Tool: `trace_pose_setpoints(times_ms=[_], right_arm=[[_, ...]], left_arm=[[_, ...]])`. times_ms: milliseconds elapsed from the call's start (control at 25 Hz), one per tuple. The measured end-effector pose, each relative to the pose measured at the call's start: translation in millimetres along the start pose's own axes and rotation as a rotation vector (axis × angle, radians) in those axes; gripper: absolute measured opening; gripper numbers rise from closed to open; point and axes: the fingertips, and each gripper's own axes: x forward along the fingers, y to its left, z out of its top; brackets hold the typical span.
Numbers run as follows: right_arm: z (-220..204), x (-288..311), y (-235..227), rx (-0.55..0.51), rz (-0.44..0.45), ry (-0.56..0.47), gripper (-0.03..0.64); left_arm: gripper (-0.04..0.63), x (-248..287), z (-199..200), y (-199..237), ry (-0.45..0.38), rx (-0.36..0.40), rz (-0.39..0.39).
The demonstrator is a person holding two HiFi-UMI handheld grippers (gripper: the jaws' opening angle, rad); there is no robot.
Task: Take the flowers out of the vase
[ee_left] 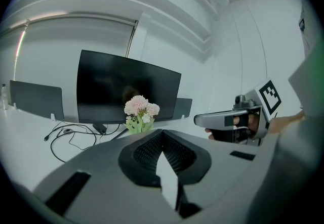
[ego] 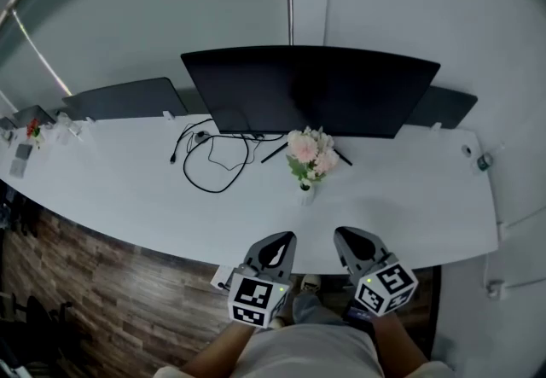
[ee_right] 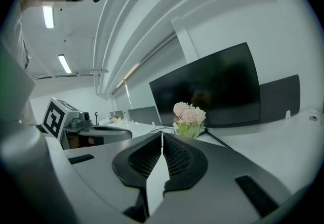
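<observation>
A bunch of pink and white flowers (ego: 311, 154) stands upright in a small white vase (ego: 306, 192) on the white desk (ego: 128, 197), in front of the dark monitor (ego: 307, 88). The flowers (ee_left: 140, 112) also show ahead in the left gripper view, and the same flowers (ee_right: 189, 117) in the right gripper view. My left gripper (ego: 281, 239) and right gripper (ego: 347, 235) hover side by side at the desk's near edge, well short of the vase. Both are shut with nothing between the jaws.
A black cable (ego: 213, 159) loops on the desk left of the vase. Darker screens (ego: 124, 98) line the back at left, and another screen (ego: 444, 105) stands at right. Small items (ego: 30, 133) lie at the far left end. Wood floor (ego: 94, 282) shows below the desk edge.
</observation>
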Motion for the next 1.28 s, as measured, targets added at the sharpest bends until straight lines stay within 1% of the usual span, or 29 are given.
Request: trace_pose_setpoints(times_ms=[200,360,560,880,1000,1280], right_arm=[[8,17,-25,-0.006,0.038,0.019,0.034],[14,27,-38,-0.009,0.064,0.011,0.034],[20,36,-51,-0.007,0.073,0.012,0.034],[21,50,-57,0.011,0.032,0.017,0.034],[20,55,-57,0.019,0.014,0.033,0.034],[10,67,-59,0.025,-0.013,0.071,0.034]], left_arm=[[0.003,27,10,10,-0.017,-0.014,0.041],[0.003,41,15,12,-0.021,-0.009,0.064],[0.003,54,18,16,-0.013,-0.017,0.075],[0.003,61,18,33,0.011,-0.016,0.064],[0.003,64,16,40,0.033,-0.015,0.049],[0.003,73,15,53,0.043,-0.022,0.024]])
